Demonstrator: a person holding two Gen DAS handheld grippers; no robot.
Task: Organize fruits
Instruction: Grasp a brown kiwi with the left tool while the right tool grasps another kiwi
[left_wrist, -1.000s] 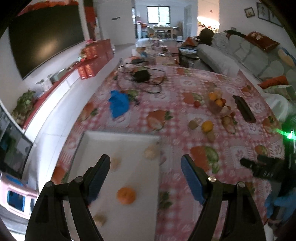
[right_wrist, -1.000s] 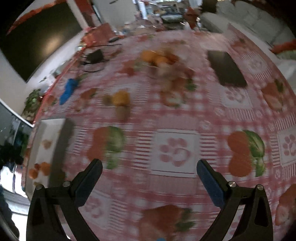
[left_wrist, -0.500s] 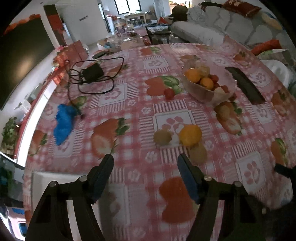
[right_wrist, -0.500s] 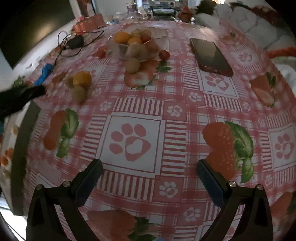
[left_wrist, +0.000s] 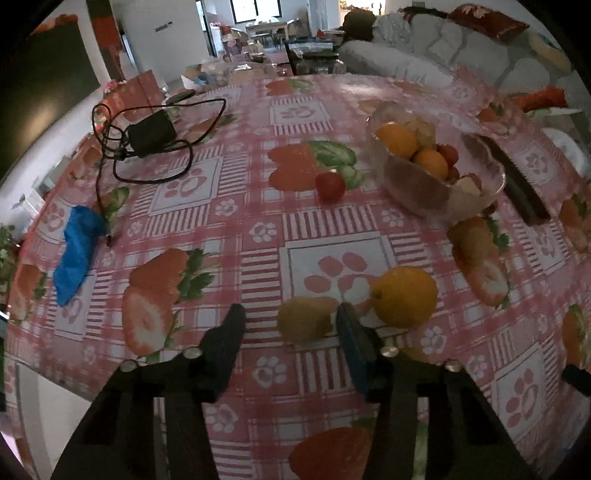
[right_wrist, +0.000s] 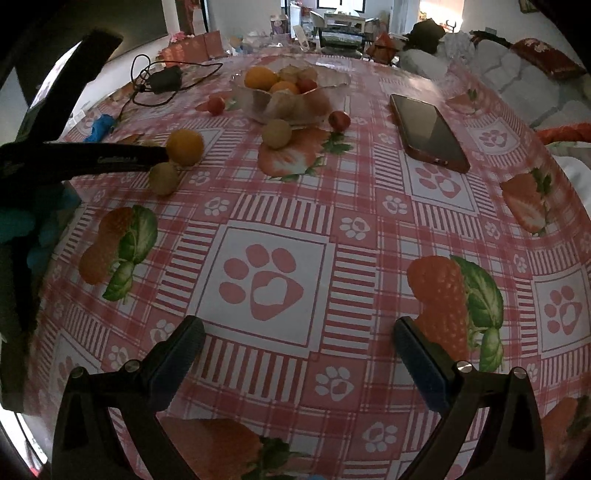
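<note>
1. Left wrist view: the left gripper (left_wrist: 290, 328) has just been narrowing around a greenish-yellow fruit (left_wrist: 304, 323); contact is seemingly one-sided, beside an orange (left_wrist: 404, 297).
2. The right gripper (right_wrist: 295, 354) hangs spread over bare tablecloth (right_wrist: 273, 229).

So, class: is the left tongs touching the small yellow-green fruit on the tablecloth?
Cannot tell. In the left wrist view the fruit lies between the left tongs, close against one finger, but no view shows contact plainly.

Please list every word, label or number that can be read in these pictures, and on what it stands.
No text can be read.
White lettering along one finger of the left gripper, whose jaws have just been closing with a yellowish fruit between them: too blurred.
Red boxes far back: print too small.
</note>
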